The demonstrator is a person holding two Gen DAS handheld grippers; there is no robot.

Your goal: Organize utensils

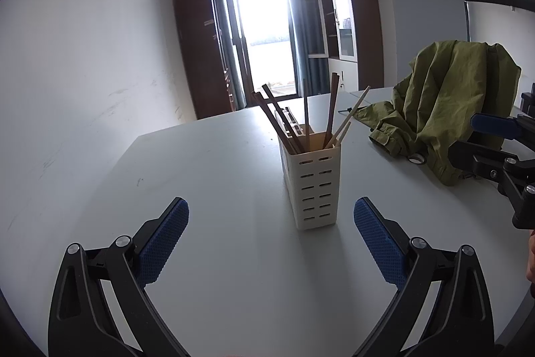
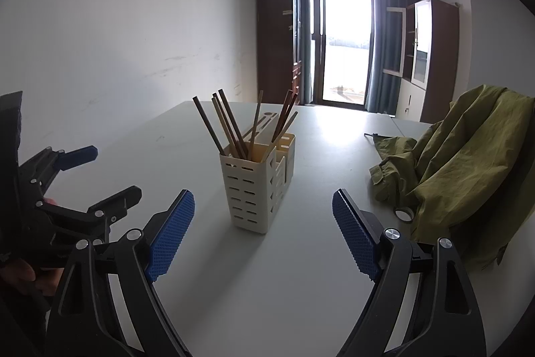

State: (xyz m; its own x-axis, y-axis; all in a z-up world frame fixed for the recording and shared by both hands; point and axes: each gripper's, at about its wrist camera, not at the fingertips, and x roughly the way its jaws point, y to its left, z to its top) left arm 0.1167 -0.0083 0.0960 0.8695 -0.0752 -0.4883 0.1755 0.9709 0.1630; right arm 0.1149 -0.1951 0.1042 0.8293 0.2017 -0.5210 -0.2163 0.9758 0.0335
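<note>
While both claws stand spread wide with nothing between their blue pads, the left gripper [image 1: 271, 240] and right gripper [image 2: 264, 233] hover over the white table [image 1: 207, 163], each holding nothing. Beyond the fingertips at about twelve o'clock, apart from both claws, stands the cream slotted utensil holder [image 2: 257, 189] with chopsticks [image 2: 230, 126] upright inside; an olive jacket [image 2: 468, 163] lies at two o'clock. No legible writing is visible.

Both tools alike: left gripper [image 1: 271, 236] and right gripper [image 2: 263, 233] have black angular linkage arms, round silver pivot screws, and blue dimpled pads [image 2: 172, 235] on each finger. A bare hand [image 2: 20, 276] shows, sleeve unseen.
</note>
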